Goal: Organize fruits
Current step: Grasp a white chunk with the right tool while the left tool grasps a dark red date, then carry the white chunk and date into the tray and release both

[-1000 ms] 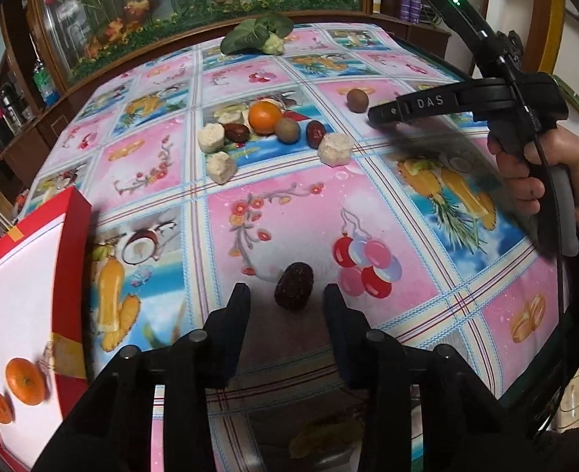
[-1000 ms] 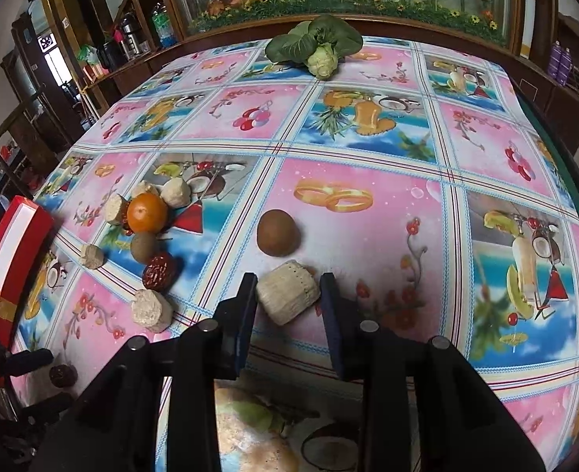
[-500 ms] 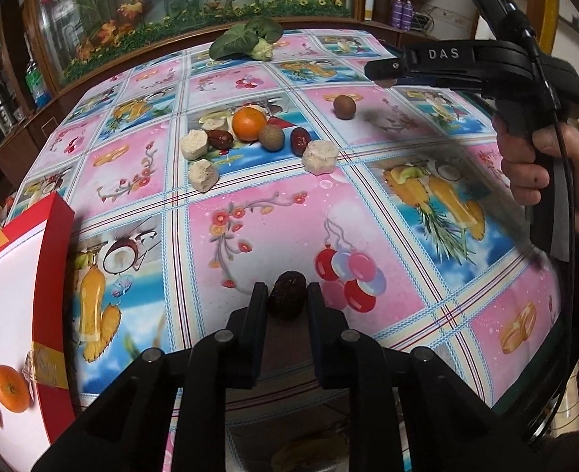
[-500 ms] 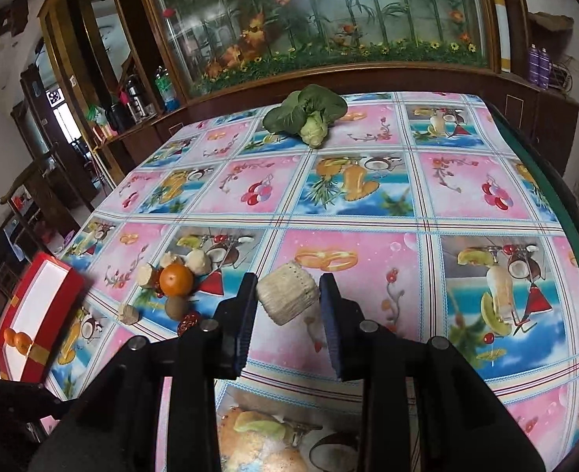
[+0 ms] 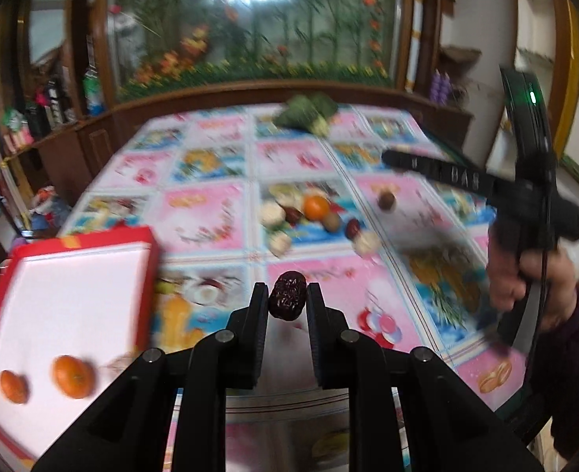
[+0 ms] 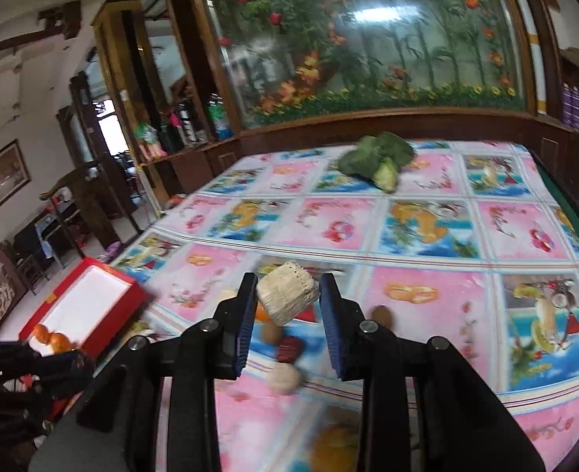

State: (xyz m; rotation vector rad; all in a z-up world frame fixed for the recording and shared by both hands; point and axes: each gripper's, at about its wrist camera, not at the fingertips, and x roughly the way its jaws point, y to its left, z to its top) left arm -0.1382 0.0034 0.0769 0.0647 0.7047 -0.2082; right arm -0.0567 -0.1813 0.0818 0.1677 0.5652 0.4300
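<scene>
My left gripper (image 5: pixel 287 302) is shut on a wrinkled dark red date (image 5: pixel 287 299), held above the table. A red box with a white inside (image 5: pixel 73 299) lies at the left and holds two oranges (image 5: pixel 72 376). My right gripper (image 6: pixel 288 295) is shut on a pale cream ridged chunk (image 6: pixel 287 297), lifted over the table. Below it lie a date (image 6: pixel 288 347), a brown fruit (image 6: pixel 270 332) and a pale round piece (image 6: pixel 285 378). The heap of fruit with an orange (image 5: pixel 316 207) sits mid-table, and a brown fruit (image 5: pixel 386 200) lies apart to its right.
A green leafy vegetable (image 6: pixel 380 157) lies at the far side of the patterned tablecloth (image 6: pixel 427 314). The red box (image 6: pixel 83 303) overhangs the table's left edge. A hand (image 5: pixel 525 275) holds the right gripper's handle. Wooden cabinets and a glass panel stand behind.
Both grippers have risen from the table with their loads. The left one swung toward the red box, which now looms larger. The views tilted up and blurred.
</scene>
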